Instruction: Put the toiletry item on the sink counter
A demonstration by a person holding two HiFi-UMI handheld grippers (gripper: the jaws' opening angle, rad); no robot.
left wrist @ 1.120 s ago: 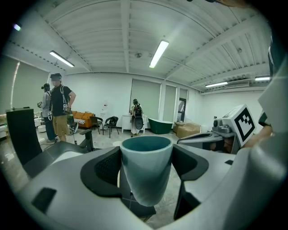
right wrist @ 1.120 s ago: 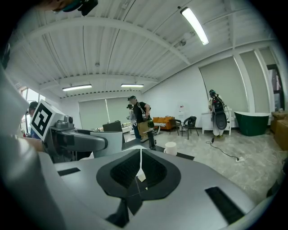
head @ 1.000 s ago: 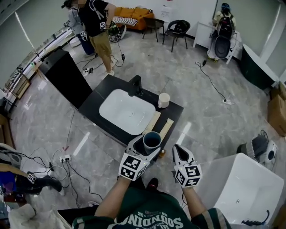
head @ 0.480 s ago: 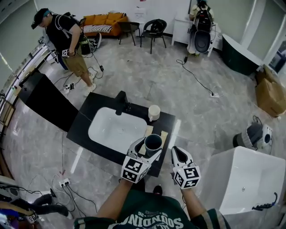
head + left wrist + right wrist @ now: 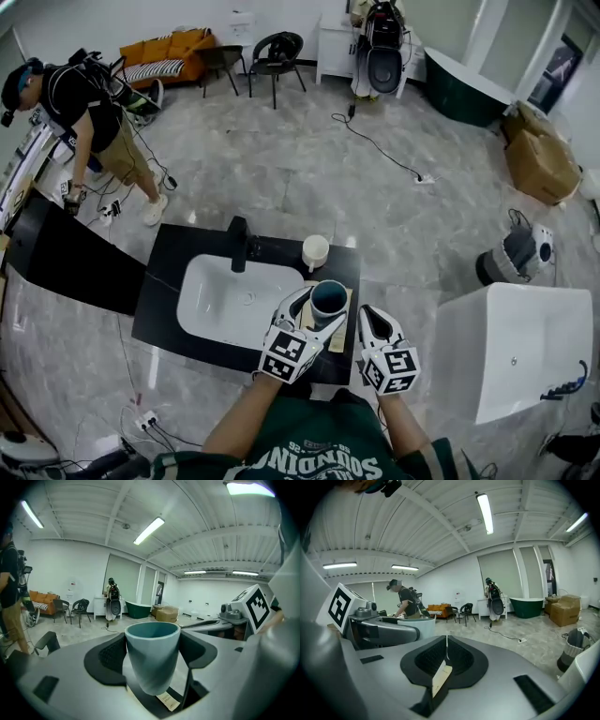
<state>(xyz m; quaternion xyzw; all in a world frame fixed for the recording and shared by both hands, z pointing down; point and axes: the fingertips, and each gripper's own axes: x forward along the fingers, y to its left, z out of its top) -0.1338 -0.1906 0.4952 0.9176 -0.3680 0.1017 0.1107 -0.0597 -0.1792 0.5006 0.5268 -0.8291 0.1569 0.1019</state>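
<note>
A teal cup (image 5: 329, 296) stands upright between the fingers of my left gripper (image 5: 323, 307), which is shut on it. In the head view the cup overlaps the right front part of the black sink counter (image 5: 169, 274); its height above the counter cannot be told. The left gripper view shows the same cup (image 5: 152, 656) filling the gap between the dark pads. My right gripper (image 5: 371, 317) is just right of the cup, shut with nothing in it, and its pads meet (image 5: 446, 656) in the right gripper view.
The counter holds a white basin (image 5: 225, 305), a black faucet (image 5: 238, 244), a white cup (image 5: 315, 251) and pale wooden trays (image 5: 336, 337). A black cabinet (image 5: 66, 258) stands to the left, a white tub (image 5: 506, 347) to the right. A person (image 5: 84, 103) stands at far left.
The counter has come closer beneath me, and the held cup has gone from beyond its front edge to over its right front part. The person behind has moved left.
</note>
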